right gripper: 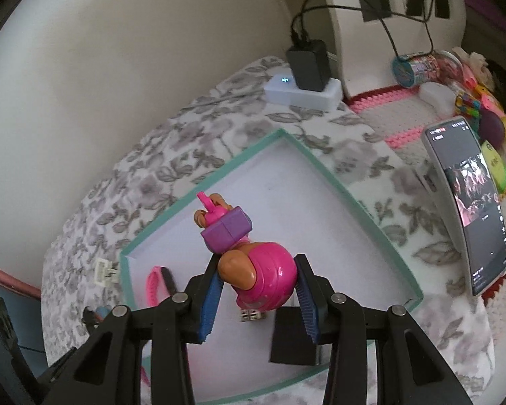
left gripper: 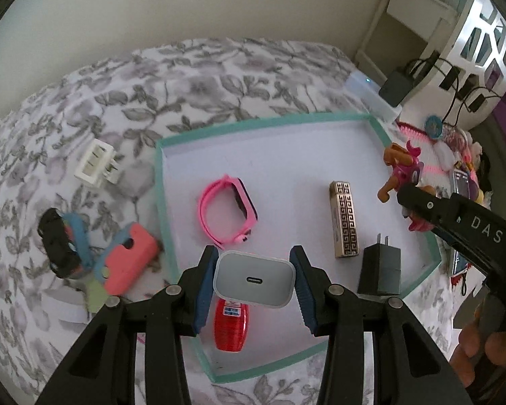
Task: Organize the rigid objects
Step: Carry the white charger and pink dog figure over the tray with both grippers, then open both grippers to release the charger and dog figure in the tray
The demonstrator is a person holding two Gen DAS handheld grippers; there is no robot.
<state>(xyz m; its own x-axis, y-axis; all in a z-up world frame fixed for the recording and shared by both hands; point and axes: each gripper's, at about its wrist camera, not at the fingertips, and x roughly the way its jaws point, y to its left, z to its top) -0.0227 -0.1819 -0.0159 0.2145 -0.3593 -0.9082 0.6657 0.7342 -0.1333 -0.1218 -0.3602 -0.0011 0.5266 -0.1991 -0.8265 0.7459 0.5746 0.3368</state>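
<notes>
Two loads carried above a shallow teal-rimmed tray (left gripper: pixel 162 182) on a floral bedspread (left gripper: pixel 192 77).

Left gripper (left gripper: pixel 254 278), lower centre of the left wrist view: jaws partly closed, blue pads (left gripper: pixel 204 283) pressed on both sides of a white USB-C wall charger (left gripper: pixel 253 278), port facing the camera. Charger square between the pads, near their tips, above the tray's near left part. Directly below it in the frame, a red ribbed barrel-shaped item (left gripper: pixel 229 327) on the tray floor.

Best done, as a judgement: lower the charger onto bare tray floor, just off the red item, between the pink smartwatch (left gripper: pixel 227 211) at centre and the black plug adapter (left gripper: pixel 381 273) at right. Release only when the base rests flat, to avoid tipping. Gold patterned lighter (left gripper: pixel 344 219) lies right of centre; keep off it.

Right gripper (right gripper: pixel 258 278), lower centre of the right wrist view: jaws partly closed on a pink and brown toy figure (right gripper: pixel 259 275) with a purple pack. Rounded pink part between the pads, rest jutting toward upper left of the frame. Held above the tray's middle; round body likely to roll, so set down low, in the open far corner.

Outside the tray, left side of the left wrist view: white connector block (left gripper: pixel 96 163), coral toy (left gripper: pixel 128 263), black and blue band (left gripper: pixel 62 243). Phone (right gripper: pixel 469 209) propped at right of the right wrist view.
</notes>
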